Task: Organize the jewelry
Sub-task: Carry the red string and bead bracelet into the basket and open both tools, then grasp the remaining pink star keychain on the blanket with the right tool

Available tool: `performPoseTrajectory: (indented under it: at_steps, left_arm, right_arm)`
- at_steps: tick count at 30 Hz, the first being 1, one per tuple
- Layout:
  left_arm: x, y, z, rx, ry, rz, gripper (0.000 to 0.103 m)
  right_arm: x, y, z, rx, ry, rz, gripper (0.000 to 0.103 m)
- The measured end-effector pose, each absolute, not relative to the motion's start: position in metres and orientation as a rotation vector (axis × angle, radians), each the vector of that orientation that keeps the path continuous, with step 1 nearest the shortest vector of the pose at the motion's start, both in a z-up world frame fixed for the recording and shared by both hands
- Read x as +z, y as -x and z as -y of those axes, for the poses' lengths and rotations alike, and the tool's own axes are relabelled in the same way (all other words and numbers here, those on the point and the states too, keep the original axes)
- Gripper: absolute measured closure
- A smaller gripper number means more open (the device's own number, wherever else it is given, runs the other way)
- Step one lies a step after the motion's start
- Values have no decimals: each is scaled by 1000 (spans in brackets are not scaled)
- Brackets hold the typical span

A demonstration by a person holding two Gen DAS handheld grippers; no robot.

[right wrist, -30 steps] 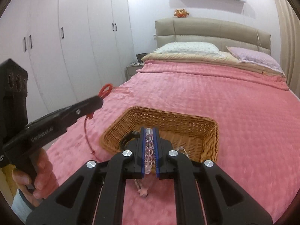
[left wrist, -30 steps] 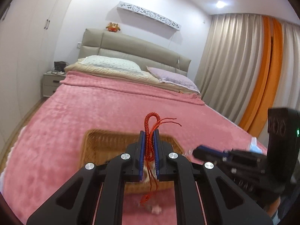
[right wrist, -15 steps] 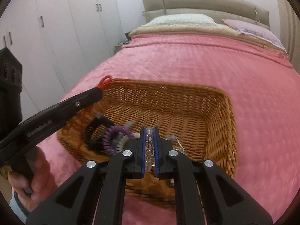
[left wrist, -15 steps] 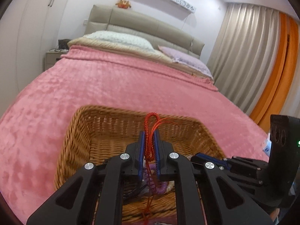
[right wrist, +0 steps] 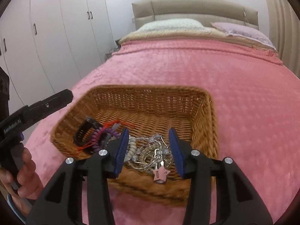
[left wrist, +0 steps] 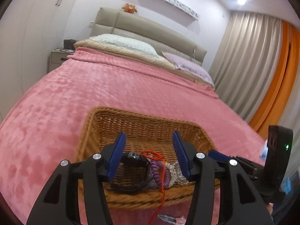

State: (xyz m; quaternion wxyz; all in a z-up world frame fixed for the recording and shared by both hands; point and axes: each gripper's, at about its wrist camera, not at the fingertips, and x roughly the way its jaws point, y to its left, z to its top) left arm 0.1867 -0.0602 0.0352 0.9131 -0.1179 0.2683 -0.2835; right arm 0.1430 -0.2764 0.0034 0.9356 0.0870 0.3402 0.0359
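Where pink bedspread lies: wicker basket, wardrobes.

Red cord's lower end, perhaps trailing outside basket, blurred.

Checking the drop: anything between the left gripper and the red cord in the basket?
Nothing visible. The left gripper is open above the wicker basket; the red cord lies on the purple coil, its tail over the near rim.
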Motion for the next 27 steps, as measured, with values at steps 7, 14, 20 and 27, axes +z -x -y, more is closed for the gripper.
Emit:
performPoseTrajectory:
  at_steps: [7,14,20,27]
  left_arm:
    - [32,-148,33,-578,249,-584,53]
    - [11,-119,9,-539,247,-661,53]
    - [-9,-102,-5,-510,242,-677,50]
    - [-24,-98,1,-482,222,-697,50]
  right_arm:
    - [17,-96,259,109,-155,-667,62]
    - [-3,-73,227,157,-122,-730,62]
    - [-33,-73,213,150,-98,-807,62]
    - [-44,-71,200,133,-38,-835,62]
